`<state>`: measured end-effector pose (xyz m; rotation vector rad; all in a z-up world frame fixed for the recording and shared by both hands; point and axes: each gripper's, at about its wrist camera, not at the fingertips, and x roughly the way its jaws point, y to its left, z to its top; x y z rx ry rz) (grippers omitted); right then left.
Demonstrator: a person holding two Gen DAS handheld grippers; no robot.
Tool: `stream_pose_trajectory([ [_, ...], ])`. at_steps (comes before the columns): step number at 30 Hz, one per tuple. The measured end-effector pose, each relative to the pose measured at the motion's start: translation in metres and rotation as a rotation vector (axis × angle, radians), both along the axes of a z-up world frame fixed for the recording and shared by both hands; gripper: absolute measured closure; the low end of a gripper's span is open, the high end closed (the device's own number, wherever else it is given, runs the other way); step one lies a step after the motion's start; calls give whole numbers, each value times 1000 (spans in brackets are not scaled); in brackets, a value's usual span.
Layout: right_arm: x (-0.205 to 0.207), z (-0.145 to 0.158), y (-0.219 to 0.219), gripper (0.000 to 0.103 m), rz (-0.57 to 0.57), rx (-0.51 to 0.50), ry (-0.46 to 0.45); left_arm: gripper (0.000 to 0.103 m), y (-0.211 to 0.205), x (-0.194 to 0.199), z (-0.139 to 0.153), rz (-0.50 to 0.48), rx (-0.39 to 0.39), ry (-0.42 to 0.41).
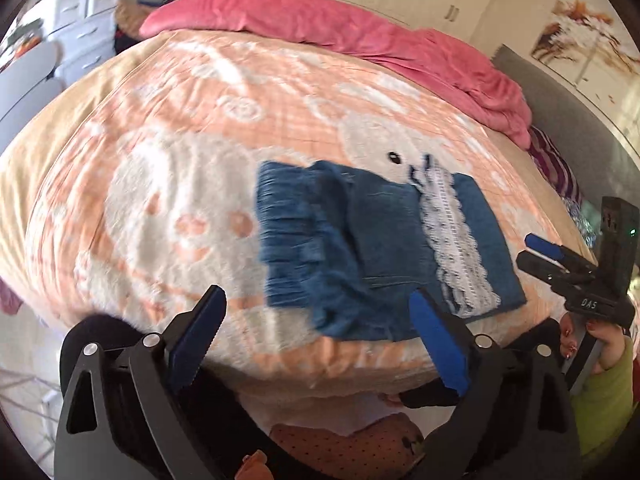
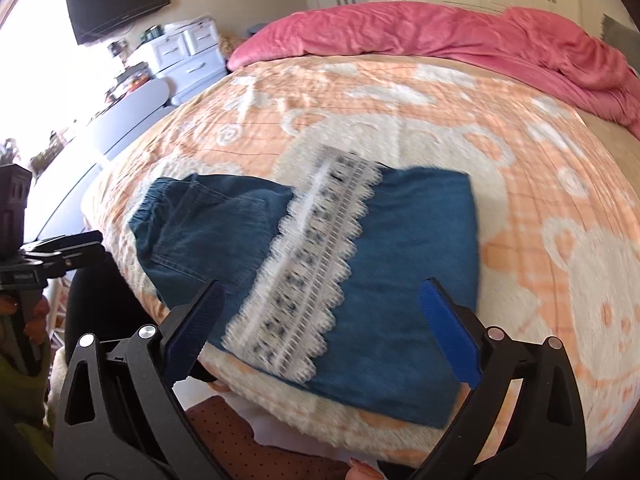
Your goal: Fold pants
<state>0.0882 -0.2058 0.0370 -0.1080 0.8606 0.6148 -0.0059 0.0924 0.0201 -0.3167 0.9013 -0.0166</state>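
The blue denim pants (image 1: 360, 240) lie folded into a compact stack on the bed near its front edge, with a white lace band (image 1: 456, 240) across them. In the right wrist view the pants (image 2: 408, 280) and the lace band (image 2: 304, 280) lie just ahead of the fingers. My left gripper (image 1: 320, 312) is open and empty, above the near edge of the pants. My right gripper (image 2: 324, 300) is open and empty, hovering over the pants. The right gripper also shows at the right of the left wrist view (image 1: 540, 252).
An orange and white patterned blanket (image 1: 180, 160) covers the bed. A crumpled pink duvet (image 1: 360, 36) lies along the far side. White drawers (image 2: 188, 56) and a wall television (image 2: 120, 0) stand beyond the bed. A grey headboard (image 1: 580, 120) is at the right.
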Motion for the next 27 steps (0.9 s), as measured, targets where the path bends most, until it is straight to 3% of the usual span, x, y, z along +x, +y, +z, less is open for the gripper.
stream_pose_trajectory([
  [9, 25, 18, 88, 9, 211, -62, -34, 8, 4, 6, -33, 37, -102, 66],
  [16, 54, 6, 168, 9, 433, -143, 55, 10, 7, 15, -50, 49, -228, 77],
  [18, 62, -2, 183, 9, 455, -146, 104, 27, 6, 18, -54, 48, -244, 79],
  [19, 67, -8, 193, 9, 473, -141, 146, 29, 5, 21, -56, 48, -261, 84],
  [27, 75, -42, 245, 11, 577, -181, 259, 35, 8, 27, -65, 59, -281, 74],
])
